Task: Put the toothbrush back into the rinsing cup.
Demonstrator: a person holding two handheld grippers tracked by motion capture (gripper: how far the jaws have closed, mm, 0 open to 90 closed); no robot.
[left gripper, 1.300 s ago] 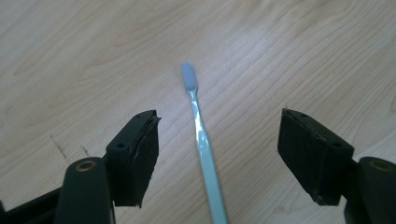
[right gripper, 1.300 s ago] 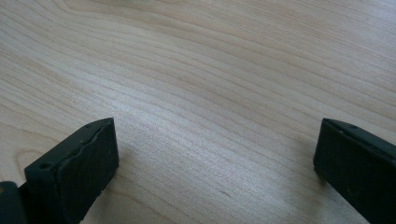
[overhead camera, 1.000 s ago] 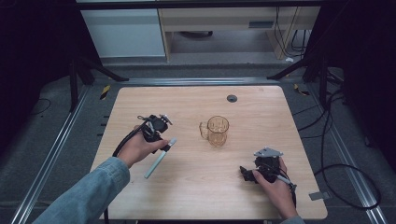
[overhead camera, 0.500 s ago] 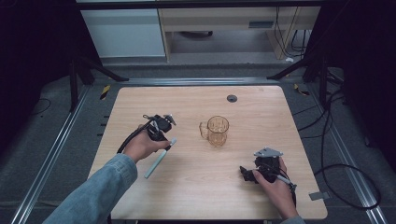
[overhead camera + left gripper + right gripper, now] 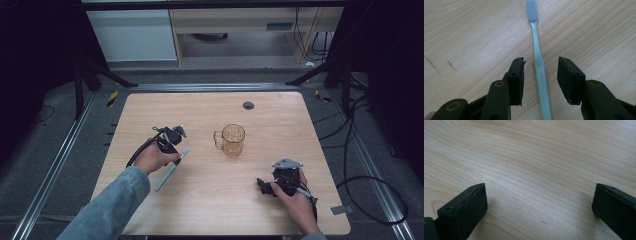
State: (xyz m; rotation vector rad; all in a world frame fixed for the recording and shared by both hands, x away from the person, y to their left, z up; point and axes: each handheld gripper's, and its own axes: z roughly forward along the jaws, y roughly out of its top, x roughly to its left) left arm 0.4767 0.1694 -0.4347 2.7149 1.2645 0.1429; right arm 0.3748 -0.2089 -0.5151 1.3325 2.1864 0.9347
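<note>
A pale blue-green toothbrush (image 5: 169, 174) lies flat on the wooden table (image 5: 210, 210), left of centre. My left gripper (image 5: 174, 151) points down at its upper part. In the left gripper view the toothbrush handle (image 5: 540, 70) runs between the two jaws of the left gripper (image 5: 541, 60), with a gap on each side and the bristle head beyond the tips. These jaws have just been closing around the handle and do not press on it. My right gripper (image 5: 264, 186) rests low at the front right, and in its own view the right gripper (image 5: 539, 187) stands wide open over bare wood.
An amber glass mug (image 5: 233, 140) stands upright near the table's middle, handle to the left, between the two hands. A small dark round disc (image 5: 248, 105) sits near the far edge. Metal rails and cables run along the floor on both sides.
The left hand has sunk a little toward the toothbrush, bringing its gripper down around the handle. The right hand and the mug have not moved.
</note>
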